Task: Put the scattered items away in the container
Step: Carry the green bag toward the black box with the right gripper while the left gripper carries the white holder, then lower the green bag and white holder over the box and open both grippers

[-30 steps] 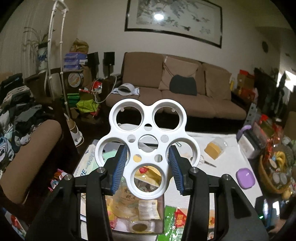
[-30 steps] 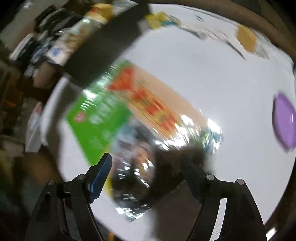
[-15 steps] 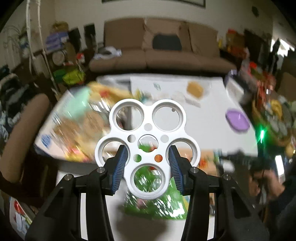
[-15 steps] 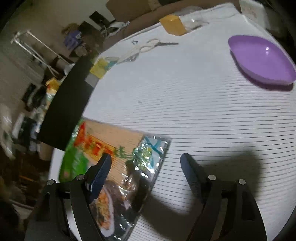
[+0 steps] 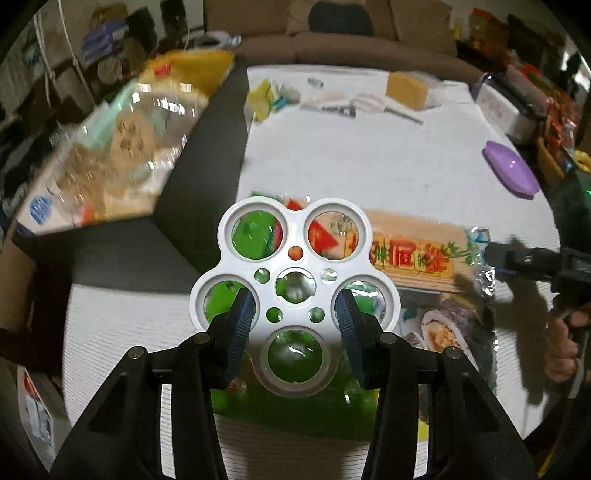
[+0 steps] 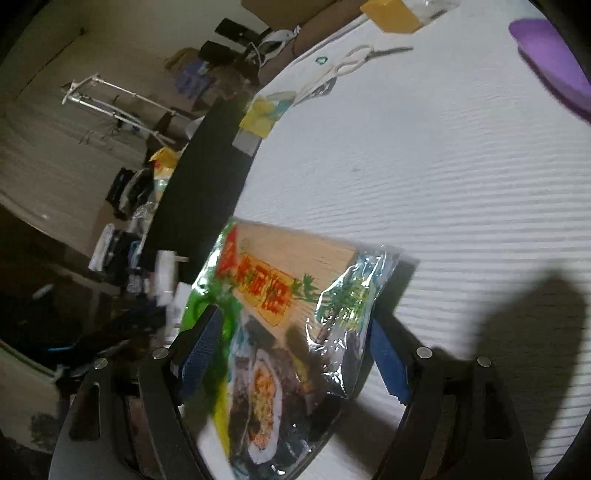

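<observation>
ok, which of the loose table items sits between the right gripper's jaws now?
The sushi seaweed packet, green and foil with a sushi roll picture. The scissors, yellow block and purple dish lie far across the cloth.

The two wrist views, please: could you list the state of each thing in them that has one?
Left claw: shut on white plastic ring-holed tray.
Right claw: open, around the green foil seaweed packet, which lies flat on the table.
White-handled scissors: closed, lying flat.
Purple plastic dish: upright.

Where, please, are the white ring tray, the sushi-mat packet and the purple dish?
white ring tray (image 5: 295, 258): left wrist view, upper hub.
sushi-mat packet (image 6: 295, 266): right wrist view, bamboo-coloured upper panel.
purple dish (image 5: 511, 171): left wrist view, middle of bowl.
</observation>
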`<state>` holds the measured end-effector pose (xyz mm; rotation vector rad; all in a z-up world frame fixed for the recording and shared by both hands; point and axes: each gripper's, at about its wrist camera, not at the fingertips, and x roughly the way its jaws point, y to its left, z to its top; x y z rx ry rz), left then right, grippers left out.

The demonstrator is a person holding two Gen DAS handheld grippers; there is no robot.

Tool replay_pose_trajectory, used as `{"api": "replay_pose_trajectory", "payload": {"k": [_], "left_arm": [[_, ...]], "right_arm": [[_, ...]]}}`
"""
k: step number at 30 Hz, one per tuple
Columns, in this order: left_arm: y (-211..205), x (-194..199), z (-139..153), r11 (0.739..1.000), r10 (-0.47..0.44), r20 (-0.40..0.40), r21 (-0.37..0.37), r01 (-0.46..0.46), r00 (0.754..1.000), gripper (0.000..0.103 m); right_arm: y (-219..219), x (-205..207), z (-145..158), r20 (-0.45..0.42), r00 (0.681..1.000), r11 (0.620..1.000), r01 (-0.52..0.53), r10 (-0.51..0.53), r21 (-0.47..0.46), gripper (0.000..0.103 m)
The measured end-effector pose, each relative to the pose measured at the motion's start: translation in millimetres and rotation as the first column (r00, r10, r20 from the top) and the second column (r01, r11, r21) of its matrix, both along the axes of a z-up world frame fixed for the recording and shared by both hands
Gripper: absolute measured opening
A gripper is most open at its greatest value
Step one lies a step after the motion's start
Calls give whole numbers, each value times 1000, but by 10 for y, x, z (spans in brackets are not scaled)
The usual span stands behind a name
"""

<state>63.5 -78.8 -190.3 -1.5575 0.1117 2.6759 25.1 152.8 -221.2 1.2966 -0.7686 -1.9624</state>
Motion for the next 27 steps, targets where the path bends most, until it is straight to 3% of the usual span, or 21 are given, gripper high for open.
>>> {"api": "replay_pose_trajectory", "payload": {"k": [6,12,15,16,17,18,19,21,23,27], "left_arm": [[-8,-42,-80,1000,-11,20,26,10,1000,43],[-140,-45,-69,997,13,28,73,-15,1000,43],[-231,-16,21,994,27,-3,102,-27,1000,43],[-267,0,61,994,33,-14,109,-31,999,43],[-308,16,104,993,43,-27,112,-40,999,43],[-360,29,164,992,56,-41,116,-51,998,43],[-401,35,210,991,63,-49,122,-57,997,43],[-467,41,337,987,60,-64,154,-50,996,43],[-461,55,498,991,61,-96,127,-48,994,43],[-533,125,967,983,51,-176,183,-18,983,44]], "right_arm": [[-20,48,-71,67,996,980,-37,51,-196,81],[-223,43,-128,96,988,910,-72,121,-409,81],[-478,0,-58,83,986,956,-116,143,-269,76],[-594,-14,-30,71,986,969,-134,151,-205,64],[-663,-18,-18,65,986,973,-140,154,-182,35],[-714,-25,-20,72,985,974,-142,157,-177,20],[-754,-30,-16,85,984,974,-138,156,-180,12],[-755,-22,100,58,989,979,-126,136,-158,11],[-695,-16,341,8,994,985,-109,111,-133,10],[-460,1,1003,-101,993,990,-66,53,-128,9]]}}
